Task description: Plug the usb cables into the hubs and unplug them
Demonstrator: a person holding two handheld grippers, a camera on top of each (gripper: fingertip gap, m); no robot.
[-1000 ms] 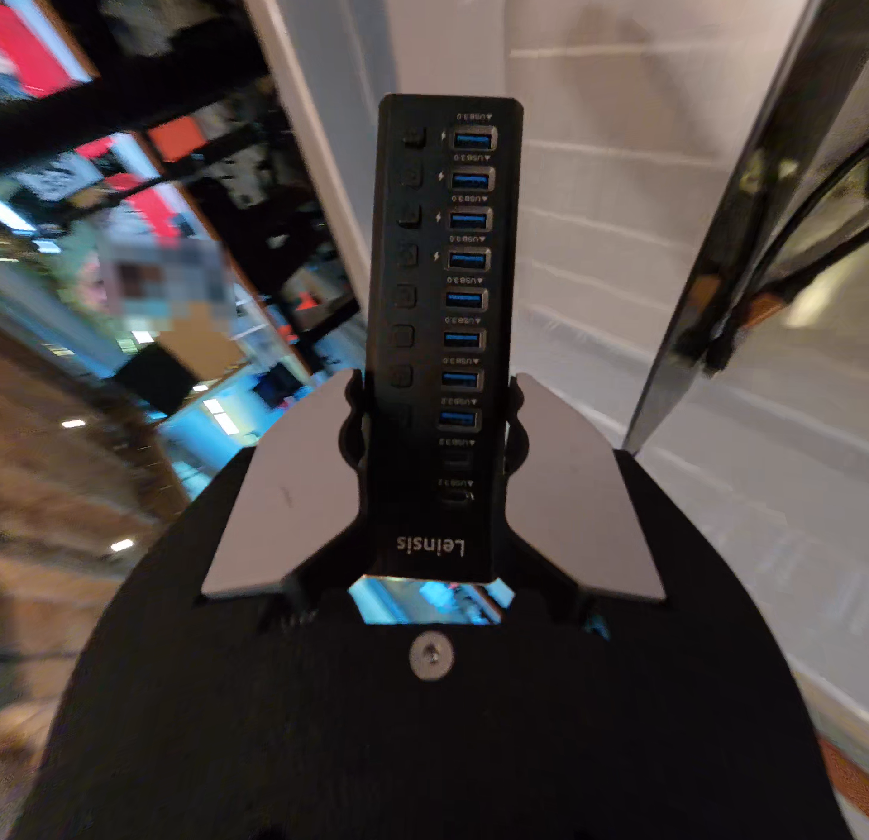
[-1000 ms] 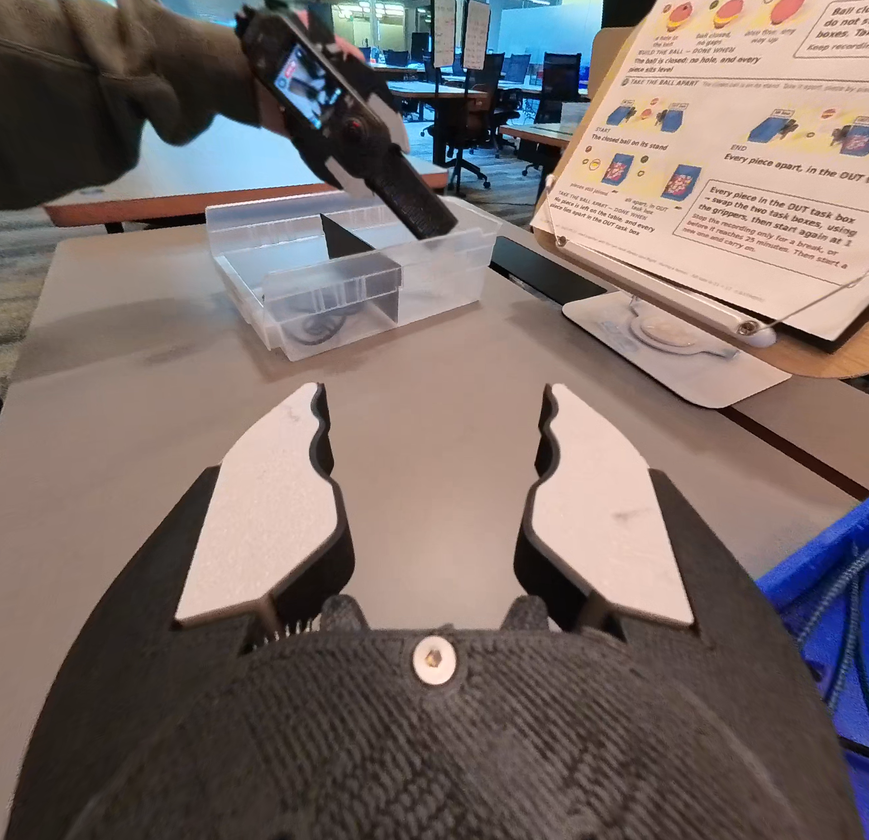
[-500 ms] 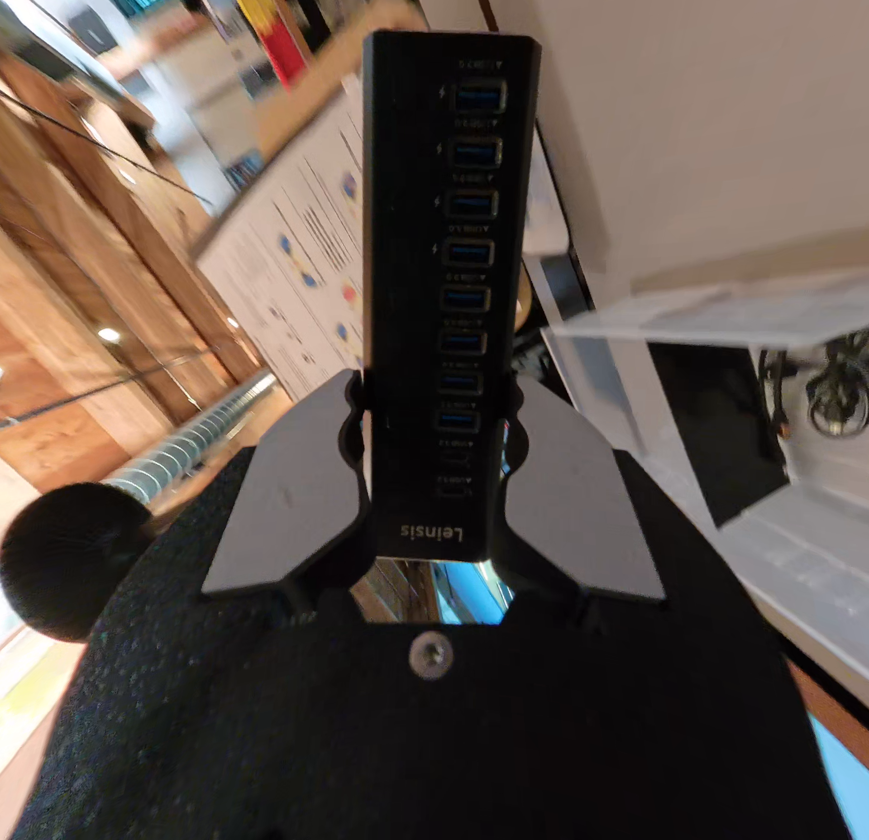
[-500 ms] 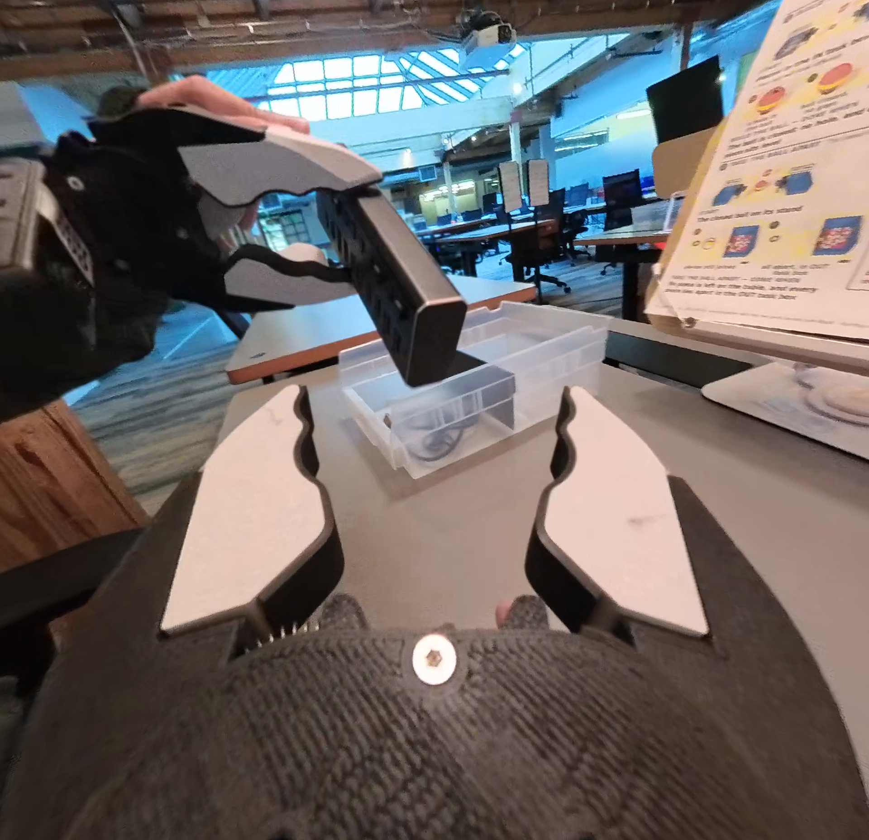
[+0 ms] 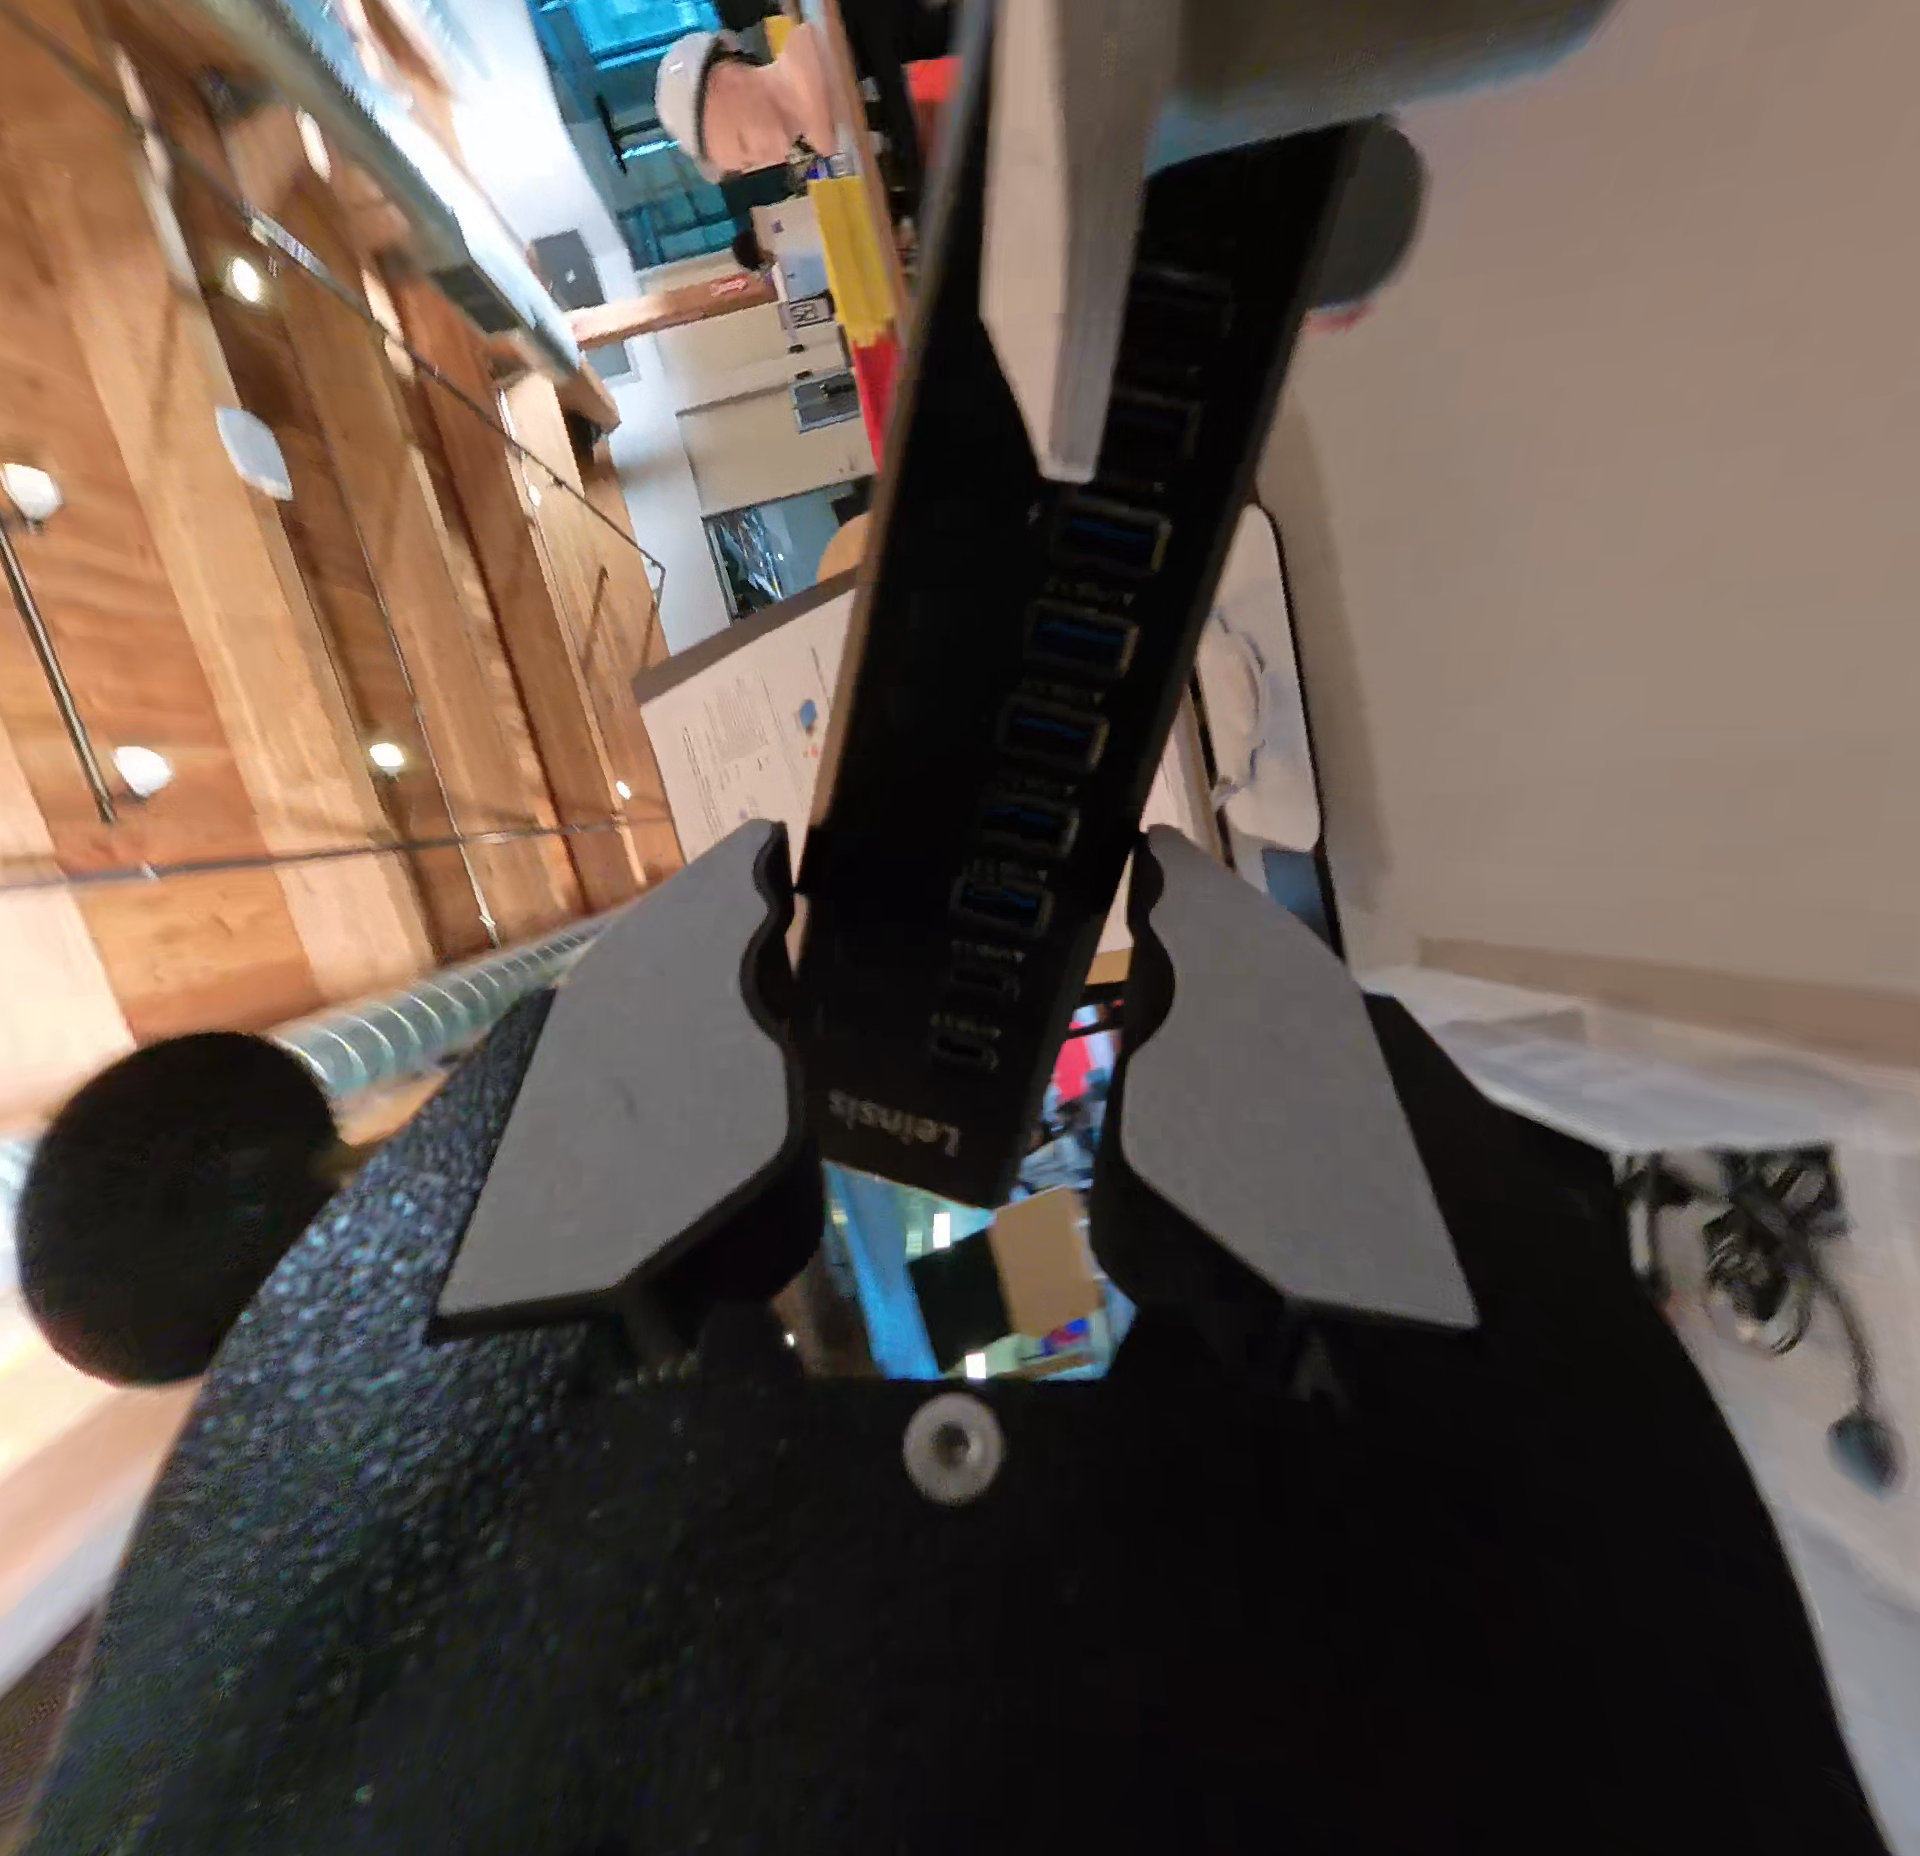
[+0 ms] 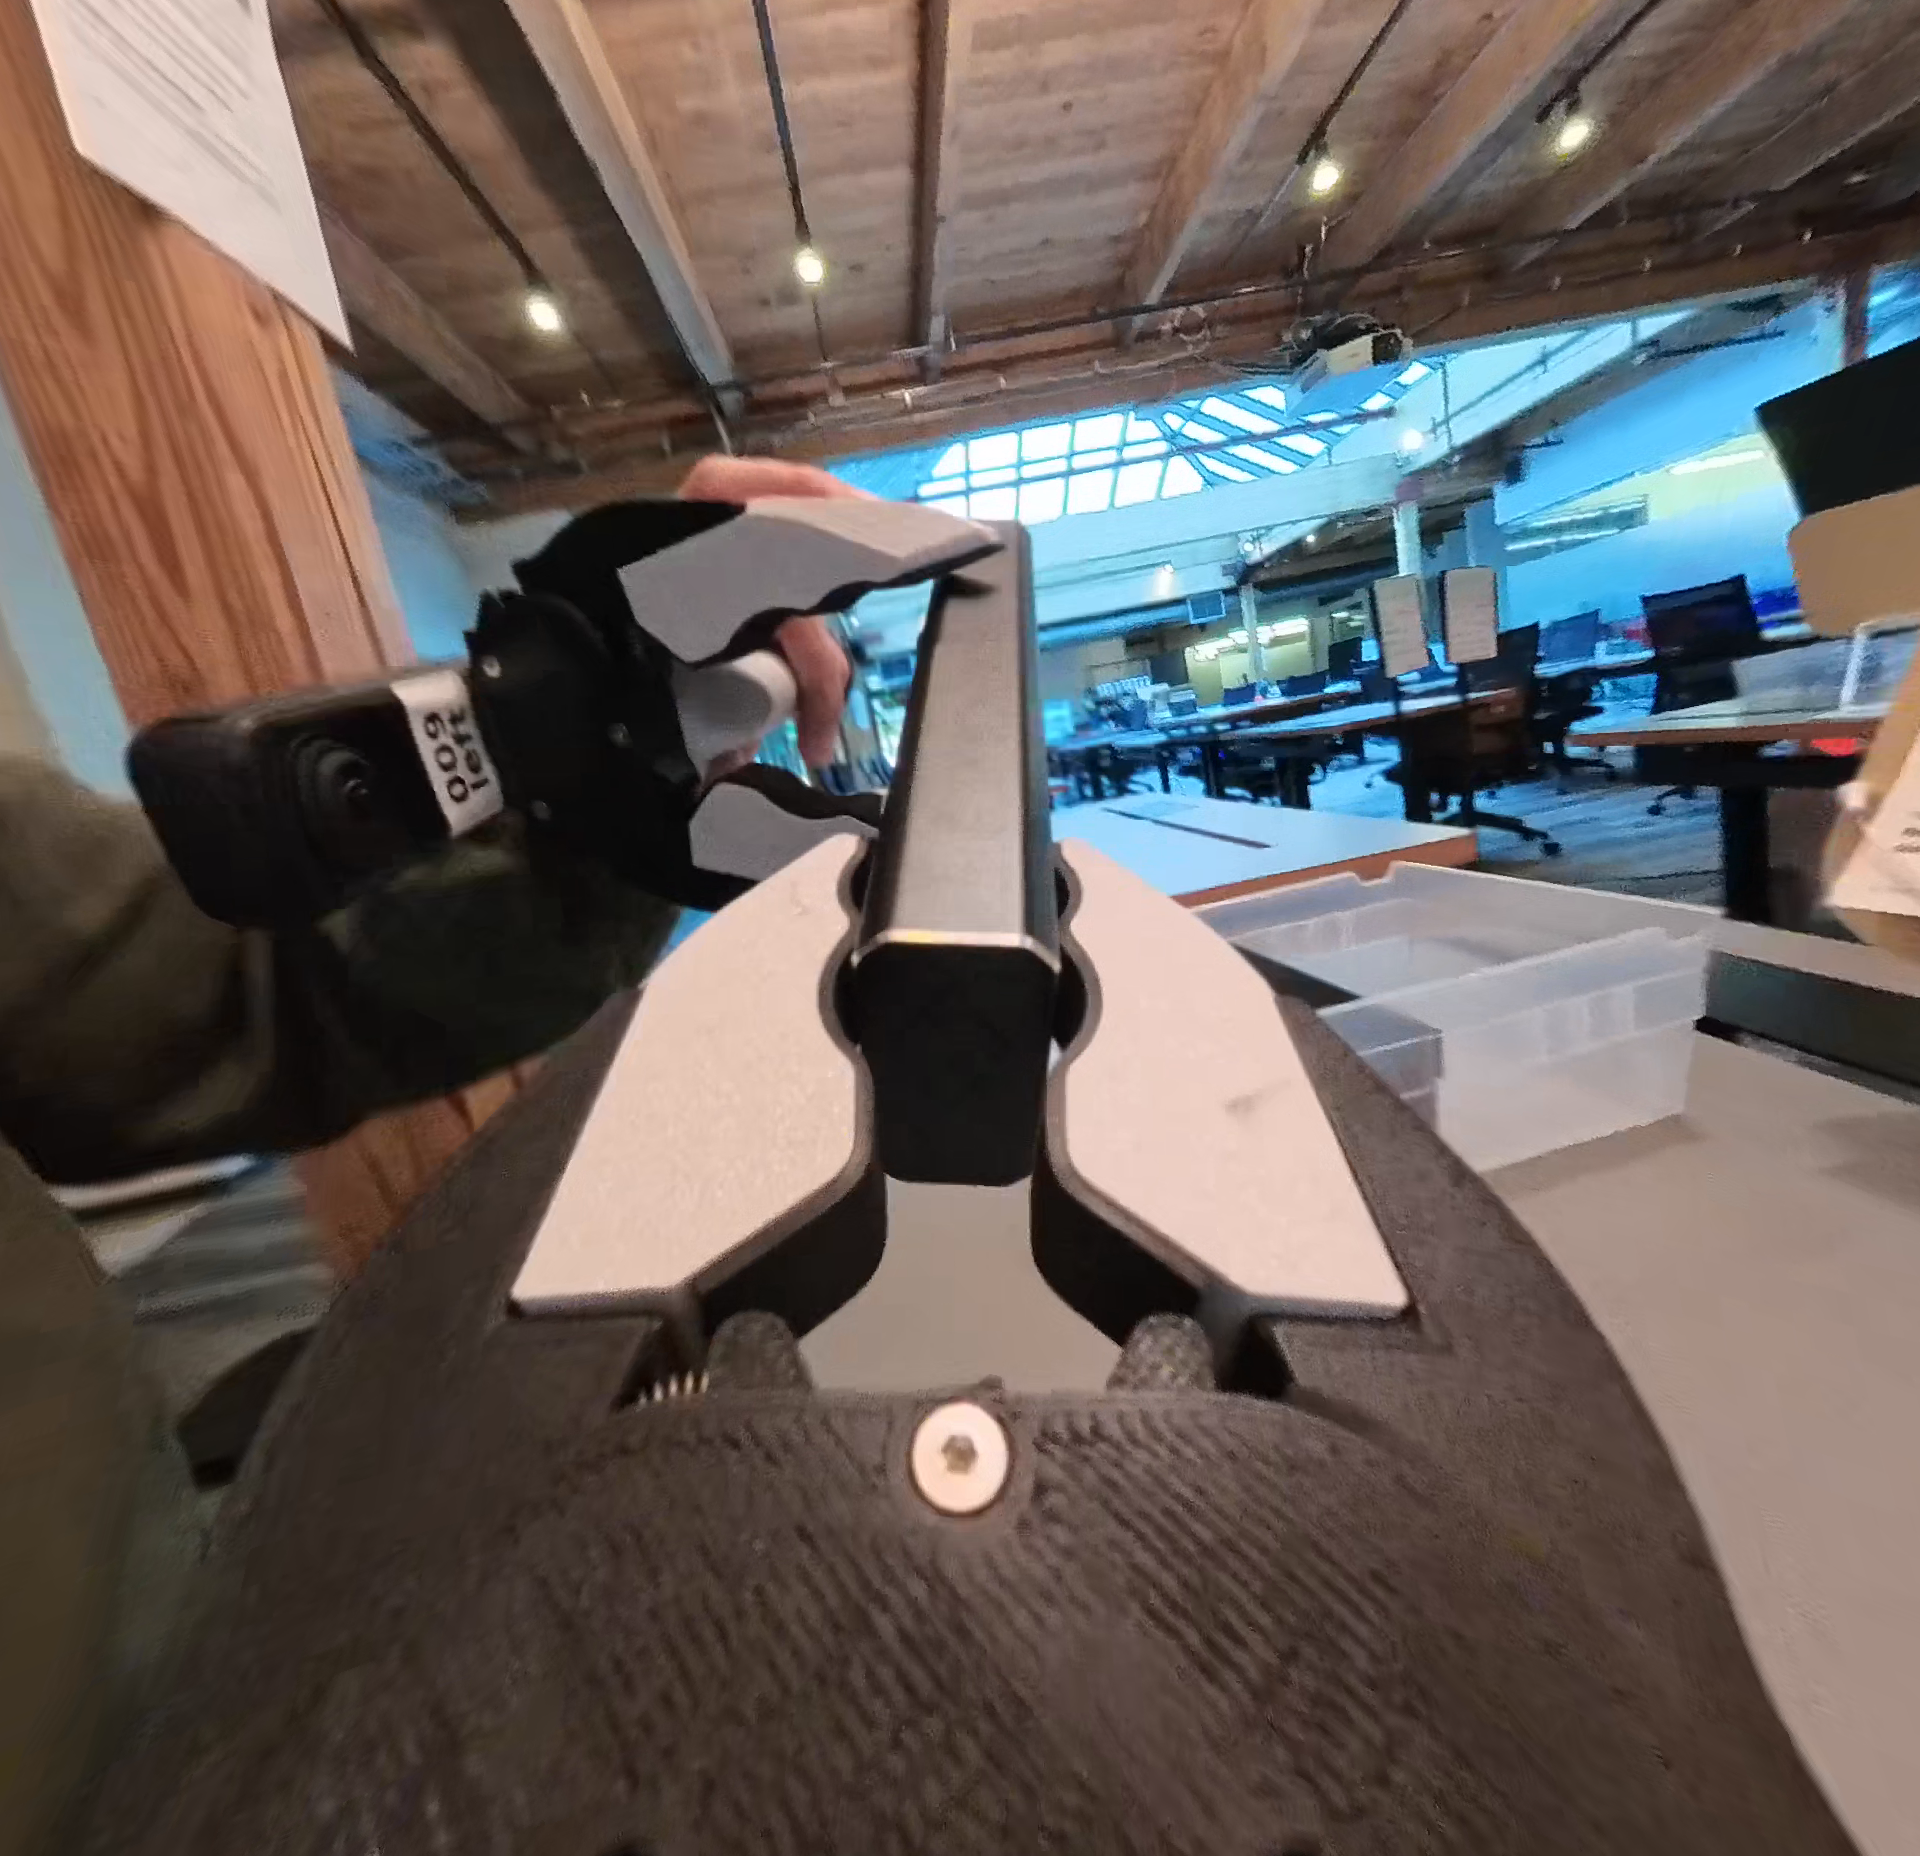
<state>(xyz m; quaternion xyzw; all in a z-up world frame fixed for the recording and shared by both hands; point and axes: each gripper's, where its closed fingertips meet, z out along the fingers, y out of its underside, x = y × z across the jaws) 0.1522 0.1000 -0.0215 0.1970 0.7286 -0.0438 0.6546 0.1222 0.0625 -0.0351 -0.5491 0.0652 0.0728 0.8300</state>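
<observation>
The hub (image 6: 961, 871) ran lengthwise from the right gripper (image 6: 958, 985), pinching its near end at frame centre, up to the left gripper (image 6: 831, 705), whose jaws had spread slightly; held in air, the right gripper nearer

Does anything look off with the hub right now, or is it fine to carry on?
One thing: the black hub is in mid-air, clamped by the right gripper at one end while the left gripper has opened. It sits skewed between the left fingers, touching one only. No cable is plugged in. No damage shows.
</observation>
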